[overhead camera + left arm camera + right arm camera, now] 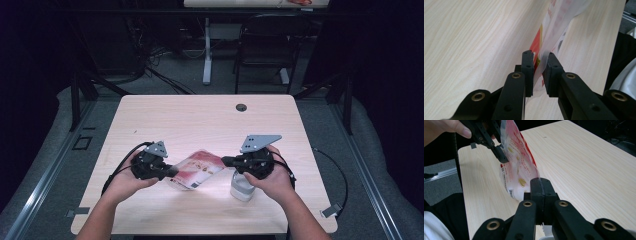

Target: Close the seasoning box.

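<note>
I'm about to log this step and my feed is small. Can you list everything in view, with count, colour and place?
Packet: one, red and white plastic, held above the table between the two grippers.
White container: one, white, on the table under the right hand.
Table: one, light wood, with a dark round hole near its far edge.
Chair: one, black, on the floor beyond the table.
Second table: one, white leg, at the far end of the room.
Left gripper: one, black, jaws slightly apart around the packet's edge.
Right gripper: one, black, jaws shut on the packet's other edge.
</note>
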Tool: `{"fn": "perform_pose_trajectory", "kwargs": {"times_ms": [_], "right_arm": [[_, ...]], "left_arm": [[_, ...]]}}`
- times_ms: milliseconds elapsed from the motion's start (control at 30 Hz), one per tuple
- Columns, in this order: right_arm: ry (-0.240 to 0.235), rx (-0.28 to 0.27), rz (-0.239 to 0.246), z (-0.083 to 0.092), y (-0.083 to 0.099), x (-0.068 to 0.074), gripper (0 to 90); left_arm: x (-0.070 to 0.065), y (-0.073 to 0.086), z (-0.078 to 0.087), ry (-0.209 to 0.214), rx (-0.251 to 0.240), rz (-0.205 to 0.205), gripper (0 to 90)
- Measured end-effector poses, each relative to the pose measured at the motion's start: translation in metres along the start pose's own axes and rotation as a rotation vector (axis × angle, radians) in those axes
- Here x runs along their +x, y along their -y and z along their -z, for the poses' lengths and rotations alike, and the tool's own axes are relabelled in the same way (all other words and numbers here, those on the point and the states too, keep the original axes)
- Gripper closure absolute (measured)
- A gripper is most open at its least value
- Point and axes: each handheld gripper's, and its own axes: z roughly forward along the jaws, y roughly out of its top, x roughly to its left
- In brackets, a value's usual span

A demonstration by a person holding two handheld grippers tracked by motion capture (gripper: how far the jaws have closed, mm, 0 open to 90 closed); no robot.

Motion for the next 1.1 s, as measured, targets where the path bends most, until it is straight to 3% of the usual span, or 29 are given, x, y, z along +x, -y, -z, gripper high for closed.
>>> {"fn": "perform_pose_trajectory", "kwargs": {"times_ms": [433, 733, 867, 1100], "right_arm": [[0.038, 0.060, 0.070, -0.009, -0.012, 0.012, 90.0], [0.017, 0.049, 0.080, -0.010, -0.012, 0.013, 90.0], [0.003, 0.040, 0.084, -0.009, -0.012, 0.013, 90.0], [0.003, 0.051, 0.105, -0.010, -0.017, 0.014, 90.0]], "left_arm": [[0.001, 0.013, -0.020, -0.007, 0.007, 0.011, 77.1], [-0.003, 0.016, -0.022, -0.027, -0.002, 0.026, 72.6], [-0.004, 0.017, -0.020, -0.012, -0.004, 0.034, 66.5], [-0.003, 0.019, -0.014, -0.038, -0.019, 0.044, 59.8]]}}
